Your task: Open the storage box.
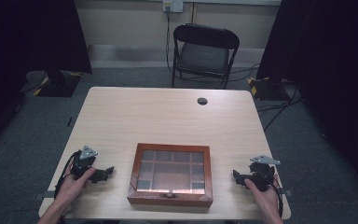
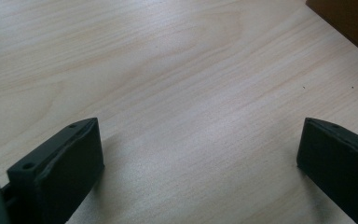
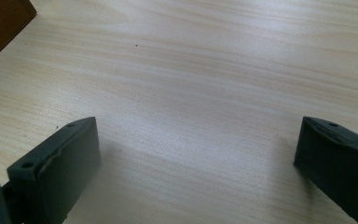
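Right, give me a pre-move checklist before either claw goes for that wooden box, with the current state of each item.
1. Left claw open: ok, its jaws stand wide apart in the left gripper view.
2. Right claw open: ok, jaws wide apart in the right gripper view.
3. Both claws empty: ok, just bare table between the jaws.
4. Wooden box lid shut: ok, the glass-paned lid lies flat on it.
5. Front latch fastened: cannot tell, too small to see.
6. Path to the box free: ok, bare tabletop lies between each claw and the box's sides.
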Motion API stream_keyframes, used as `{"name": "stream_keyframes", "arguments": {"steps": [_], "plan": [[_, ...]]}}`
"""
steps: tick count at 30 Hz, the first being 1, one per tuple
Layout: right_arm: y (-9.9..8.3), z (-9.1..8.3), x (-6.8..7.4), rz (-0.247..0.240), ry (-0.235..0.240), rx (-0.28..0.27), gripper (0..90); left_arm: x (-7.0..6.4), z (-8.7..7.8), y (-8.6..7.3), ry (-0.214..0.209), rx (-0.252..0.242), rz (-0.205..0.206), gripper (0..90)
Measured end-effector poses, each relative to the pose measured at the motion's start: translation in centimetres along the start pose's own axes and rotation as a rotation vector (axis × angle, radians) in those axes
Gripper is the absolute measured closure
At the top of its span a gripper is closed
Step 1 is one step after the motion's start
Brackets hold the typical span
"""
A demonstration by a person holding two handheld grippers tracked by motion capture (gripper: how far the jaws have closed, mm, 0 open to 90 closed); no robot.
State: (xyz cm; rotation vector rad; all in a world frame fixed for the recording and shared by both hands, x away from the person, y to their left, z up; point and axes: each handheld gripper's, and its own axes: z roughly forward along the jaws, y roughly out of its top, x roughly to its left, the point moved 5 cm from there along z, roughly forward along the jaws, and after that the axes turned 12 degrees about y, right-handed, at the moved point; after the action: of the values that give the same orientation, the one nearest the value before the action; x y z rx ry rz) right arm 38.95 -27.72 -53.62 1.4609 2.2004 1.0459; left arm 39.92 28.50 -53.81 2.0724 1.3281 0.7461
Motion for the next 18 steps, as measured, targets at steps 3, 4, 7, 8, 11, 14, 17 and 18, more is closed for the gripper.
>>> {"name": "stream_keyframes", "arguments": {"steps": [3,4,7,8,11,14,17,18], "plan": [[0.0,0.0,0.0,0.002,-0.001,0.001,0.0,0.0,0.0,0.0,0.0,-0.002,-0.006,0.0],[0.0,0.0,0.0,0.001,-0.002,0.0,0.0,0.0,0.0,0.0,0.001,0.001,0.0,0.0],[0.0,0.0,0.0,0.004,-0.005,0.0,0.0,0.0,0.0,0.0,0.001,0.001,0.0,0.0],[-0.1,-0.1,0.0,0.001,-0.003,-0.001,0.0,0.0,0.0,0.0,0.0,0.0,-0.001,0.0],[-0.1,-0.3,0.1,-0.01,0.012,0.005,5.6,0.0,0.0,0.0,0.0,0.0,-0.001,0.0],[0.2,-0.7,0.5,-0.03,0.062,-0.017,18.6,0.0,0.0,0.0,0.0,-0.002,-0.006,0.0],[0.5,-0.8,0.8,-0.047,0.066,-0.026,18.6,0.0,0.0,0.0,0.0,0.001,0.0,0.0],[0.7,-0.9,1.0,-0.06,0.09,-0.039,20.5,0.0,0.0,0.0,0.001,0.001,0.0,0.0]]}}
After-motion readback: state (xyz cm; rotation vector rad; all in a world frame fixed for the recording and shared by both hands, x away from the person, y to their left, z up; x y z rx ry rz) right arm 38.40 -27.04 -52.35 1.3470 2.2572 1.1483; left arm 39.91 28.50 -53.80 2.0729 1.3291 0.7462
